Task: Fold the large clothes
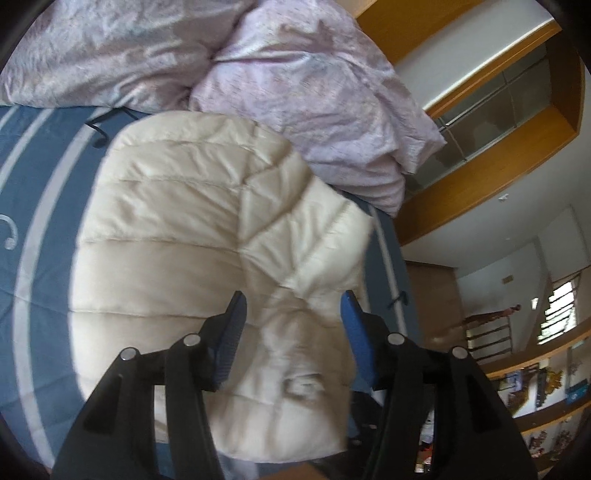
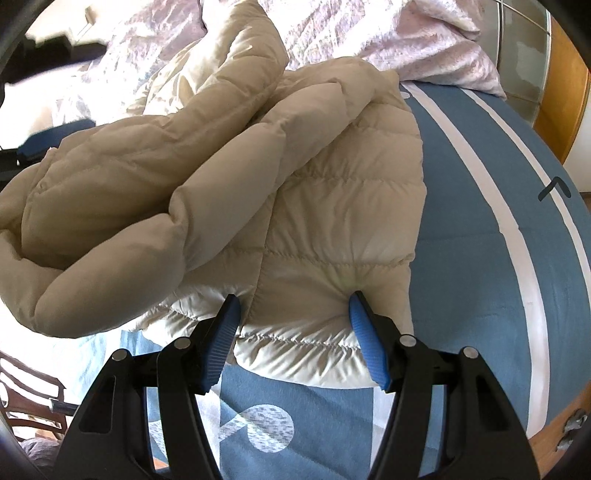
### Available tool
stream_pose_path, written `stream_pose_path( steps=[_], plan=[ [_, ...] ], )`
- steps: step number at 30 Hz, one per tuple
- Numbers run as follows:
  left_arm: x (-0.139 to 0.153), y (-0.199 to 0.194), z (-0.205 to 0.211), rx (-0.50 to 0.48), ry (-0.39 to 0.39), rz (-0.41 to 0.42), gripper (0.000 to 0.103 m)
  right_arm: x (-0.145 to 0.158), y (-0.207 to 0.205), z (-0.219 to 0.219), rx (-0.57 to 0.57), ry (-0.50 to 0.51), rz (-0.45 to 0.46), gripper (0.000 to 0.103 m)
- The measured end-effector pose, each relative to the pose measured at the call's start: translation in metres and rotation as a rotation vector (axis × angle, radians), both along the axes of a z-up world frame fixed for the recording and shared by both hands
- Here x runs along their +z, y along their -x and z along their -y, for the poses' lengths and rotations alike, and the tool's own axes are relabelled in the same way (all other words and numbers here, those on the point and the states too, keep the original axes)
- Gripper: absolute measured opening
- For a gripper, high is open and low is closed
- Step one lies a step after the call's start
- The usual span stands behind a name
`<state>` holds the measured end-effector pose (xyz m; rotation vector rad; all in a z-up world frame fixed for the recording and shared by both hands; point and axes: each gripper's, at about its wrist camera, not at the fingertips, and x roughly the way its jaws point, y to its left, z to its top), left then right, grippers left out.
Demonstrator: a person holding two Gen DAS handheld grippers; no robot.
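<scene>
A cream quilted puffer jacket (image 1: 177,236) lies partly folded on a blue bedspread with white stripes (image 1: 40,258). My left gripper (image 1: 293,299) is open, its blue pads on either side of a bunched part of the jacket near the bed's edge. In the right wrist view the jacket (image 2: 332,206) has a sleeve or flap (image 2: 122,199) folded over its left side. My right gripper (image 2: 293,299) is open at the jacket's near hem, its right fingertip (image 2: 356,301) touching the fabric. The bedspread (image 2: 472,229) shows to the right.
A crumpled lilac duvet (image 1: 295,85) is piled at the far side of the bed and shows in the right wrist view (image 2: 406,33). A wooden cabinet (image 1: 480,158) and shelves (image 1: 535,391) stand to the right. A dark chair (image 2: 29,387) is at lower left.
</scene>
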<state>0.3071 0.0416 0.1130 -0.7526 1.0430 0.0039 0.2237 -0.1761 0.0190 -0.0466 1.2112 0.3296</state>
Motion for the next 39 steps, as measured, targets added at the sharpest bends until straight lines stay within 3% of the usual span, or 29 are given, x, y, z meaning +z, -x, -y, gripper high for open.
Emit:
stream_pose_path(
  steps=[7,18,31,39],
  plan=[
    [-0.008,0.010,-0.020,0.023,-0.105,-0.032,0.053,0.000,0.000,-0.001,-0.007,0.006,-0.002,0.063],
    [-0.023,0.018,-0.034,0.011,-0.389,-0.074,0.053,0.000,0.002,-0.001,-0.011,0.010,-0.003,0.063],
    [-0.048,-0.004,-0.018,-0.051,-0.403,-0.073,0.053,0.000,0.003,0.001,-0.019,-0.003,-0.006,0.063],
    [-0.067,-0.019,0.001,-0.094,-0.355,-0.073,0.052,0.000,0.006,0.005,-0.034,-0.012,-0.009,0.063]
  ],
)
